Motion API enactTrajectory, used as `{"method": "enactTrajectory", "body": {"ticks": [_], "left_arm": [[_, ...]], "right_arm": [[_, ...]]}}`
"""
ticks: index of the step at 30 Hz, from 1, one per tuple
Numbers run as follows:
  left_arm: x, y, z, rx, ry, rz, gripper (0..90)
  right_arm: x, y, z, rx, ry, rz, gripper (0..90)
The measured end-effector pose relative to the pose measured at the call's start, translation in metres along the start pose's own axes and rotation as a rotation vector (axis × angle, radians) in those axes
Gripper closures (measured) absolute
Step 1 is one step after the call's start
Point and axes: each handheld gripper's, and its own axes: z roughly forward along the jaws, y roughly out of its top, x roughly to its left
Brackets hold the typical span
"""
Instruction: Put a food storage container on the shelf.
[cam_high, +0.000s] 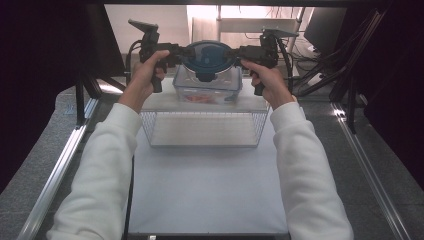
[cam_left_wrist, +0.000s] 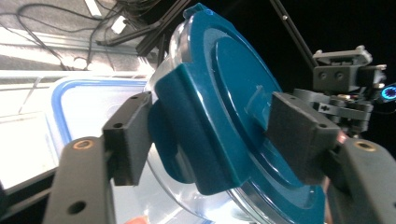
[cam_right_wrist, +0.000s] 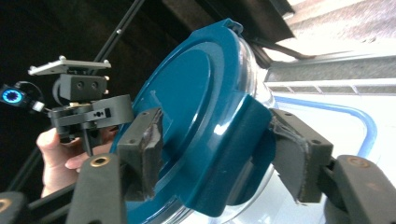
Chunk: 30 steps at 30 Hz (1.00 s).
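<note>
A round clear container with a dark blue lid (cam_high: 207, 57) sits on top of a rectangular clear box (cam_high: 207, 90) with a blue-rimmed lid. My left gripper (cam_high: 177, 52) comes in from the left. Its jaws stand on either side of the lid's side latch (cam_left_wrist: 187, 140), very close to it, and no firm press shows. My right gripper (cam_high: 239, 52) mirrors this from the right, its jaws either side of the opposite latch (cam_right_wrist: 243, 154). Something orange shows inside the rectangular box.
The rectangular box stands on a wire basket (cam_high: 202, 127) at the far end of a white mat (cam_high: 205, 185). Metal rails (cam_high: 60, 165) run along both sides of the table. Cables and black frame struts lie behind the containers at the right.
</note>
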Motion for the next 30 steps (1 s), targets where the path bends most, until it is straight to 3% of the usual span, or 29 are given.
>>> {"method": "enactTrajectory", "body": {"ticks": [4,7,12,16,18,24,26,30], "left_arm": [[0.000,0.001,0.003,-0.001,-0.013,0.014,16.1],[-0.005,0.000,0.002,-0.020,0.017,0.055,9.8],[-0.016,-0.005,-0.009,-0.054,0.083,0.127,6.9],[-0.027,-0.013,-0.028,-0.094,0.092,0.169,7.1],[-0.033,-0.022,-0.039,-0.094,0.102,0.210,6.9],[-0.048,-0.061,-0.065,-0.079,0.140,0.284,7.7],[-0.051,-0.078,-0.070,-0.055,0.175,0.315,8.0],[-0.050,-0.119,-0.080,-0.041,0.198,0.357,9.2]], "right_arm": [[0.005,0.000,0.000,-0.030,-0.051,-0.040,23.8],[0.004,0.001,-0.006,-0.064,-0.032,-0.046,17.2],[0.012,-0.002,-0.022,-0.095,-0.048,-0.117,12.4],[0.019,-0.011,-0.037,-0.116,-0.040,-0.174,12.4],[0.022,-0.018,-0.046,-0.116,-0.049,-0.194,12.4],[0.026,-0.045,-0.075,-0.105,-0.065,-0.280,12.9],[0.026,-0.057,-0.087,-0.097,-0.072,-0.317,13.3],[0.022,-0.084,-0.108,-0.084,-0.093,-0.388,13.5]]}}
